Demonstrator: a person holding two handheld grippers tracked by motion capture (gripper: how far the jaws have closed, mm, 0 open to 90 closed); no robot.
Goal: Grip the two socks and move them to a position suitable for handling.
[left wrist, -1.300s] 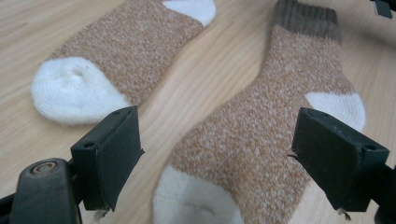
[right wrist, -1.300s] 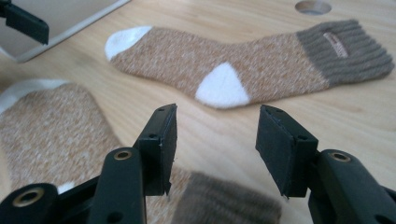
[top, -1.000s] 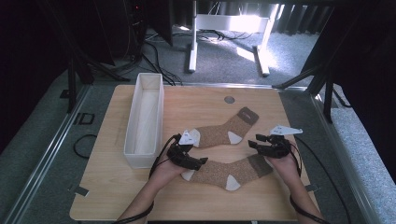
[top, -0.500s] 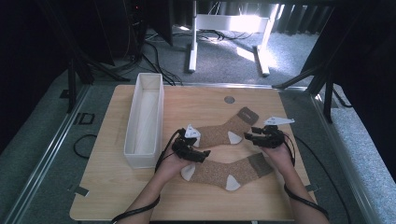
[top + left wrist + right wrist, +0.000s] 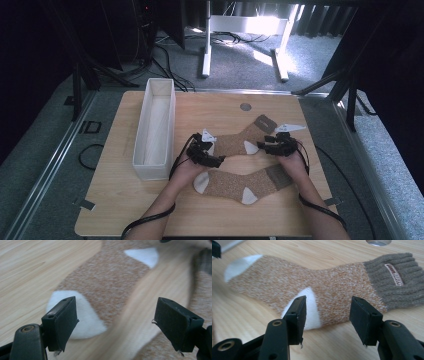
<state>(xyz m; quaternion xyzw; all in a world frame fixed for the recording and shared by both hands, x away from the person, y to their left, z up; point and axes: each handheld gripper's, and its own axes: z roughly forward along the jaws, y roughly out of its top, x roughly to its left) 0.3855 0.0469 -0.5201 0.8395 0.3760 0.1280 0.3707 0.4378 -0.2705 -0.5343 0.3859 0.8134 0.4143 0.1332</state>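
I've brought both open, empty grippers, left gripper (image 5: pixel 216 161) and right gripper (image 5: pixel 261 147), up from the near sock (image 5: pixel 242 181) to the far sock (image 5: pixel 239 142), ready to grasp it.

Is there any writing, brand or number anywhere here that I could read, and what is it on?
Small sewn label with reddish lettering on the grey-brown ribbed cuff of the far tan knitted sock: too blurred to read.
No other writing is legible.
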